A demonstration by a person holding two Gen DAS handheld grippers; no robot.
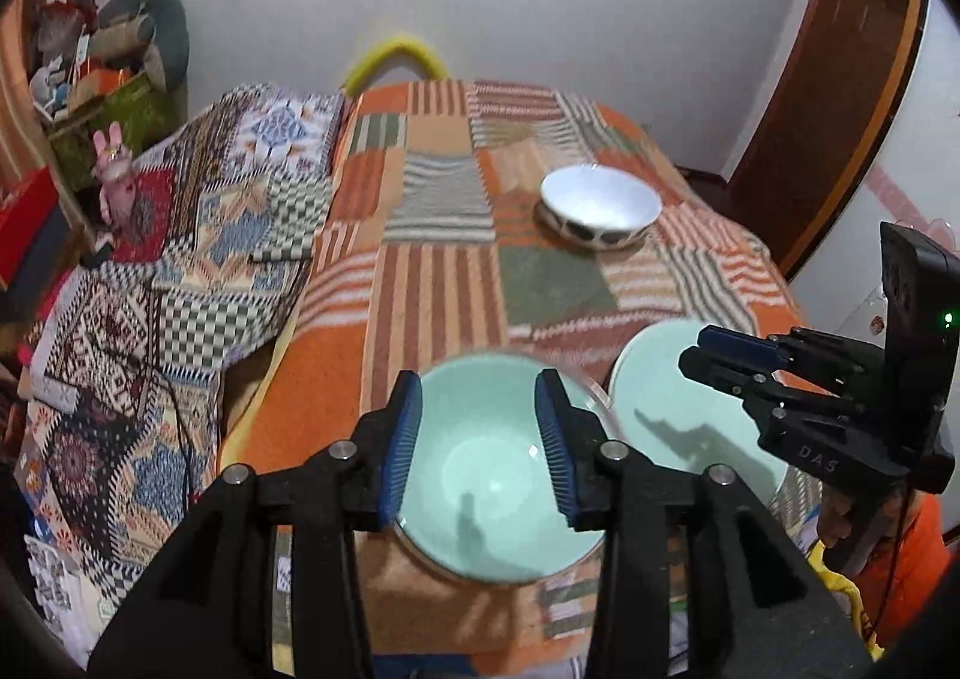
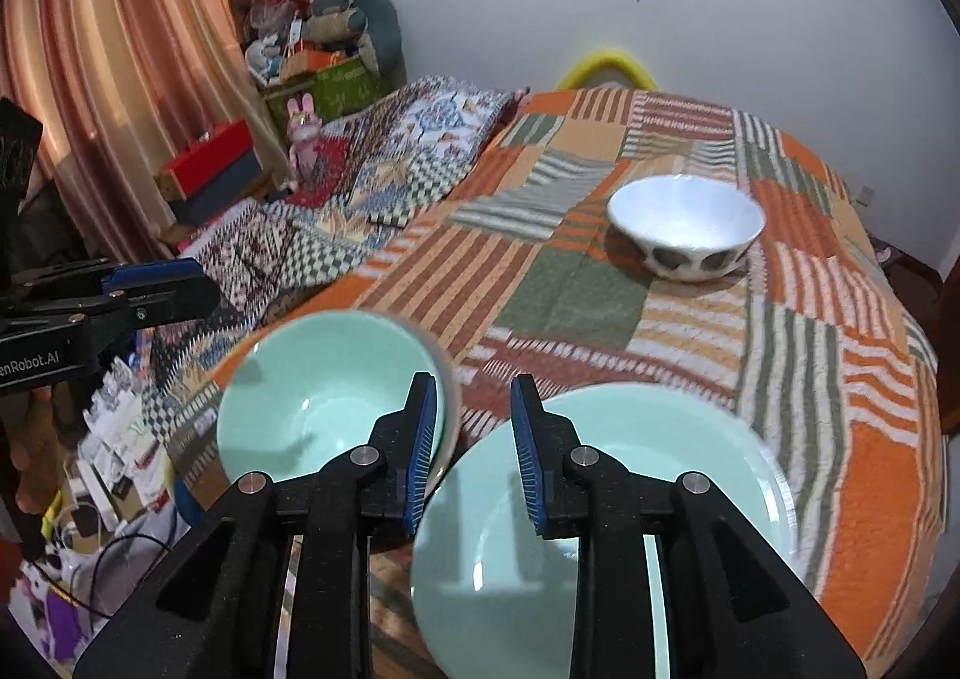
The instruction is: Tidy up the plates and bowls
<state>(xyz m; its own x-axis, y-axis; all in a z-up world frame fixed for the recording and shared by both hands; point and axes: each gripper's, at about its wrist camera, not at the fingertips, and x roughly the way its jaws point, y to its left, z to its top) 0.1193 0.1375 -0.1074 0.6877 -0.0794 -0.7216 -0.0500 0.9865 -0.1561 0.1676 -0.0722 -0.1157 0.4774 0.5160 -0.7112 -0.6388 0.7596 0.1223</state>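
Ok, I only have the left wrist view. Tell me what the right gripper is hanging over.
Observer: The right gripper hangs over the near left rim of the green plate, not touching it.
Operator: Confirm its jaws are open.
Observer: Open; the right wrist view shows a clear gap between the blue pads, with nothing in it.
Operator: Give me the gap between plate and green bowl.
Observer: The green bowl sits just left of the plate; a narrow strip of blanket shows between them farther back, but the gripper fingers hide the nearest stretch.
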